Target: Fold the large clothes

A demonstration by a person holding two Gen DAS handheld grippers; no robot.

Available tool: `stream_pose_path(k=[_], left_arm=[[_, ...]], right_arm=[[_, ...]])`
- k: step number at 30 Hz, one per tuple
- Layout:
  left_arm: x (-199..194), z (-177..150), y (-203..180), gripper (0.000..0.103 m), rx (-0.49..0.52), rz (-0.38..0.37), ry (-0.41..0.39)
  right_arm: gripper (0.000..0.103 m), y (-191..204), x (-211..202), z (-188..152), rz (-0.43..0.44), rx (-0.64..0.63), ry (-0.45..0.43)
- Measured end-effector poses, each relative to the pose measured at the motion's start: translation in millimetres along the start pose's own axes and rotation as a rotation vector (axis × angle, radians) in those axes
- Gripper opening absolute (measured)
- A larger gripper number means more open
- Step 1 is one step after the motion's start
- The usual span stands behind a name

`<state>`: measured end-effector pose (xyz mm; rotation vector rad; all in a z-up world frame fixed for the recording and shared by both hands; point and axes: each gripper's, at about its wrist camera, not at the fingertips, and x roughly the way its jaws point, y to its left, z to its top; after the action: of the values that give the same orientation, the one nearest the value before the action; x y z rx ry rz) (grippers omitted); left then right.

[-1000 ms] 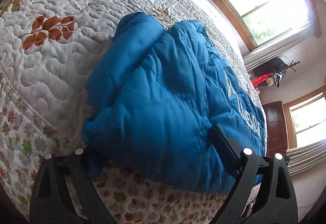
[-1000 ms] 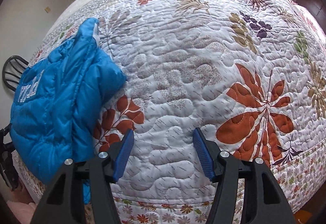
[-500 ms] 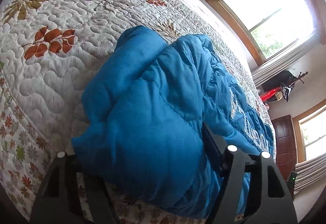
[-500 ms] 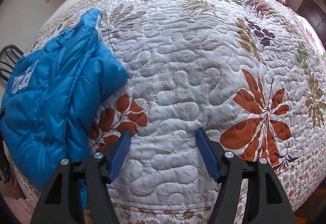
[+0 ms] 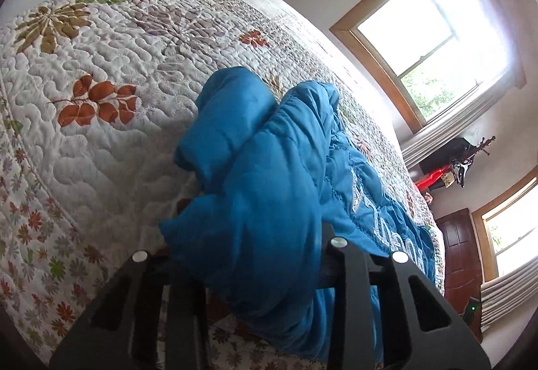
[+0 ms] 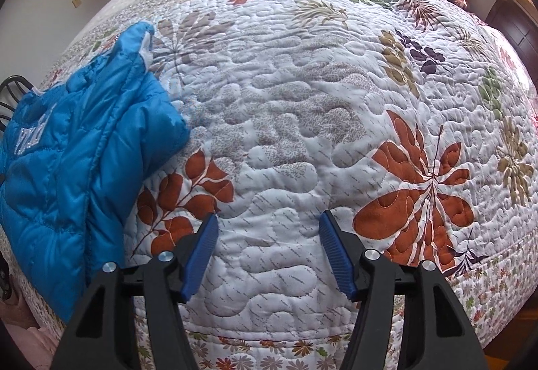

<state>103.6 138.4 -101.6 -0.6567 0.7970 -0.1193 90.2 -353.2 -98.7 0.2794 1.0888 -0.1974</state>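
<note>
Jaws: left gripper (image 5: 248, 255) clamped on bunched blue jacket (image 5: 269, 188) above quilt (image 5: 101, 148); right gripper (image 6: 267, 255) wide apart, holding nothing.

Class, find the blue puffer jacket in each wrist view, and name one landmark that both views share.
Left wrist: blue puffer jacket fills the centre, bunched between the left gripper fingers.
Right wrist: it lies at the left edge, apart from the open right gripper.
Shared landmark: the rust leaf sprig on the quilt.

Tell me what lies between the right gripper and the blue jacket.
Nothing visible. Only bare quilt lies between the open right hand-held gripper and the blue jacket to its left; the left hand-held gripper already has jacket fabric bunched between its fingers.
</note>
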Motion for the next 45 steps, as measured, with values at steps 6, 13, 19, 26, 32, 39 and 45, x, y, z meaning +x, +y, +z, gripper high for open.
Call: stream_pose_path(k=[6,13,19,26,32,39,45], left_arm=[[-33,11,-47,0.027,0.109,0.031,-0.123],[-56,-22,-184,0.027,0.499,-0.014,-0.154],[-23,-64,-242,0.027,0.667,-0.096,-0.014],[40,-138,-261,0.034,0.893,-0.108,0.168],[60,-166,-250,0.04,0.966,-0.082,0.157],[25,-151,-259,0.074,0.907,-0.2,0.253],[-15,-127,-250,0.078,0.816,-0.318,0.302]], right_arm=[[0.062,-1,-1,-1,0.016,0.002,-0.007],[0.064,-1,0,0,0.019,0.003,-0.009],[0.064,-3,0,1,0.032,0.012,-0.003],[0.062,-8,0,3,0.048,0.031,0.012],[0.066,-2,3,4,0.027,0.019,0.019],[0.066,-1,3,11,0.033,0.035,0.041],[0.066,6,-13,24,0.057,0.027,0.021]])
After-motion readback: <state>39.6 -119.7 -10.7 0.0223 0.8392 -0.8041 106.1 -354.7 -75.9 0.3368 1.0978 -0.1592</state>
